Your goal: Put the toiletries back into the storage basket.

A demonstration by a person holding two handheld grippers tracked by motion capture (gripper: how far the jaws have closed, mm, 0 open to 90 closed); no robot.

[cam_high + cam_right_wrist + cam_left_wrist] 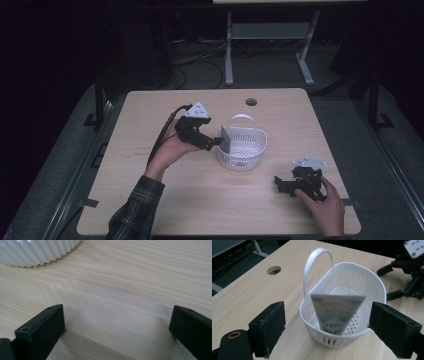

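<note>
A small white basket (241,148) sits near the middle of the wooden table (150,200). It has slits in its sides, little holes in its bottom, and a thin handle that stands up at the back. Inside it a grey tube (336,312) stands up, with its wide flat end at the top and its narrow end down on the bottom of the basket. It leans on the basket's near wall.

The left gripper (325,327) is just beside the basket, up off the table, held in the person's left hand (167,150). Its two black jaws are spread wide apart, one on each side of the basket. They are not holding anything, and they do not touch the tube.

The right gripper (292,184) is well apart from the basket, low near the table's front right edge, under the person's right hand (327,207). Its jaws are wide apart too, with only bare wood between them.

A round hole (251,102) is in the table near the far edge.
</note>
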